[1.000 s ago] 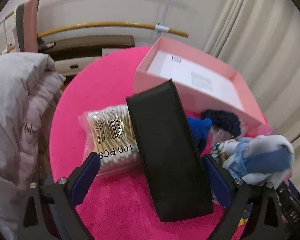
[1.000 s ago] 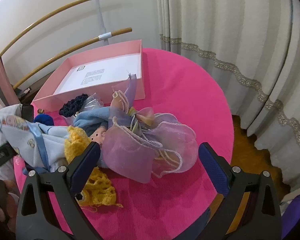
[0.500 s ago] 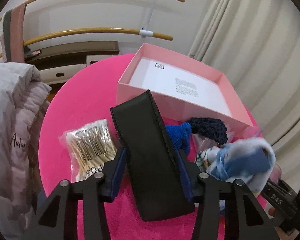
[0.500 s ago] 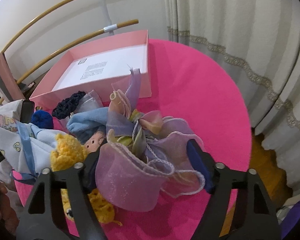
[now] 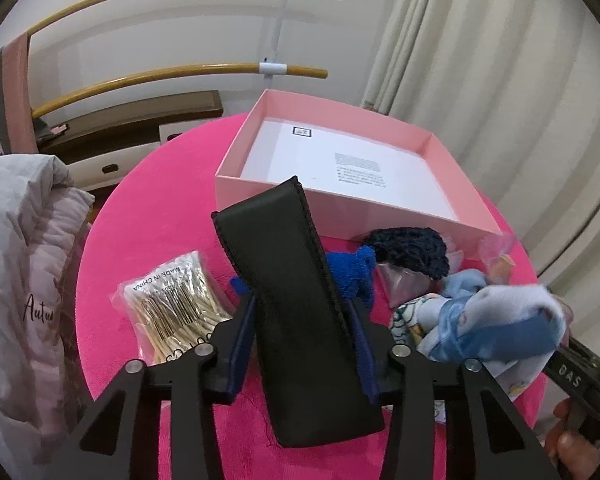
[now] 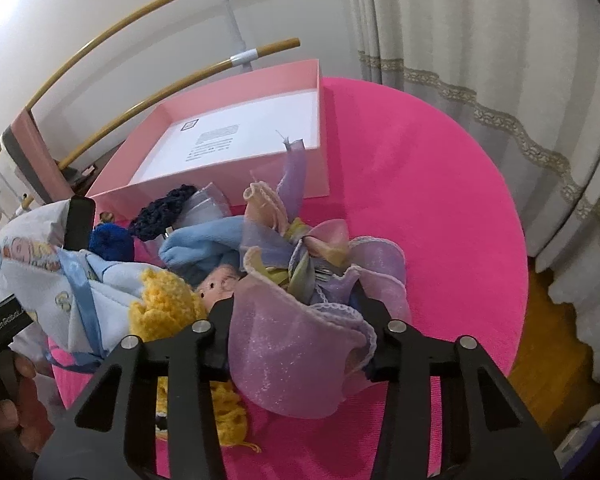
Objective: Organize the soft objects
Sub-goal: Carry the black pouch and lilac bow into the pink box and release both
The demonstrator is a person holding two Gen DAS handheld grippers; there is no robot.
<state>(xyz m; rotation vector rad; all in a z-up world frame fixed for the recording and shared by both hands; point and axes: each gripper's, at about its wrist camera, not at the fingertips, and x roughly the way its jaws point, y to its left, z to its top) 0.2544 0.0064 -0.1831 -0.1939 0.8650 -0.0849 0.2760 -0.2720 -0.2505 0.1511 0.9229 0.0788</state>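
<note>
Left gripper (image 5: 302, 346), jaws just closed, clamped on stiff matte black pouch (image 5: 296, 300) slanting up before the pink box (image 5: 380, 208); right gripper (image 6: 298, 334), likewise just closed, pinching sheer lilac organza bow (image 6: 300, 344), also before the box.

Readable text. Swab packet (image 5: 176, 312): "MADE IN CHINA" printed along its upper edge, above a barcode; further characters near its lower edge are partly hidden. Grey garment (image 5: 24, 280) at left: script lettering beginning "Autu", cut off by a fold. Black bar (image 5: 572, 376) at lower right of the left view: "DAS". Black bar (image 6: 4, 318) at left of the right view: "GenRobot", its end unclear. Box (image 5: 452, 168) floor sheet: a small mark and a printed block, too small to read.
</note>
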